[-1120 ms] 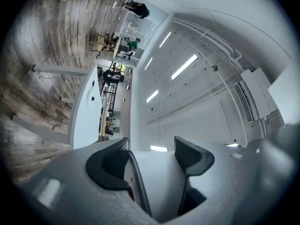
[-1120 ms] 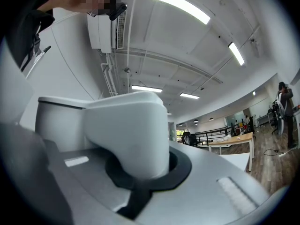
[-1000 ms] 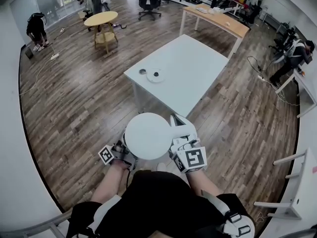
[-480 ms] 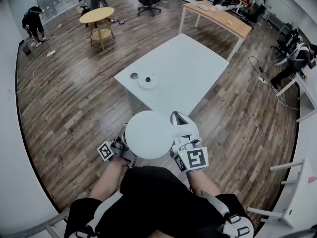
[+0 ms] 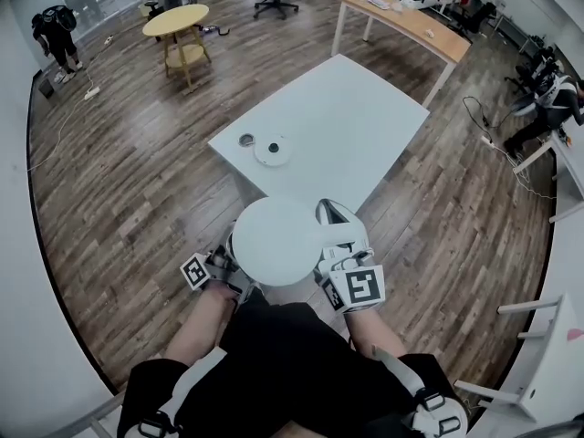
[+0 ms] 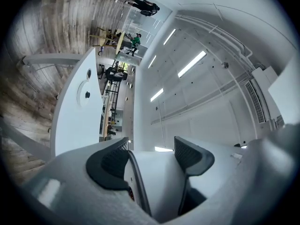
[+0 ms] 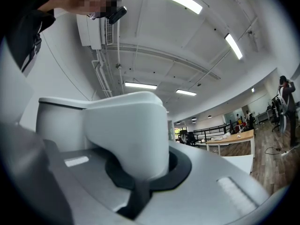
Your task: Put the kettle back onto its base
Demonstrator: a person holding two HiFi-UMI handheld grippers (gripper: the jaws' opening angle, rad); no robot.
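While the base (image 5: 273,151) sits on the table (image 5: 356,108), the left gripper (image 6: 152,156) grips the kettle's (image 5: 274,242) side, the right gripper (image 7: 145,172) its handle (image 5: 339,231).

The kettle (image 5: 274,242) is smooth white plastic with a soft, nearly matt sheen. Its base (image 5: 273,151) looks like the same plastic, and the white table (image 5: 365,126) under it has a flat, smooth, matt top. The left gripper (image 6: 150,161) and the right gripper (image 7: 143,178) have pale grey matt plastic shells and black rubbery pads (image 6: 111,159), finely ribbed on the gripping face. The floor (image 5: 137,190) is brown wood plank with visible grain and a faint gloss, while the round table (image 5: 175,21) and long desk (image 5: 406,27) farther off have light wooden tops.
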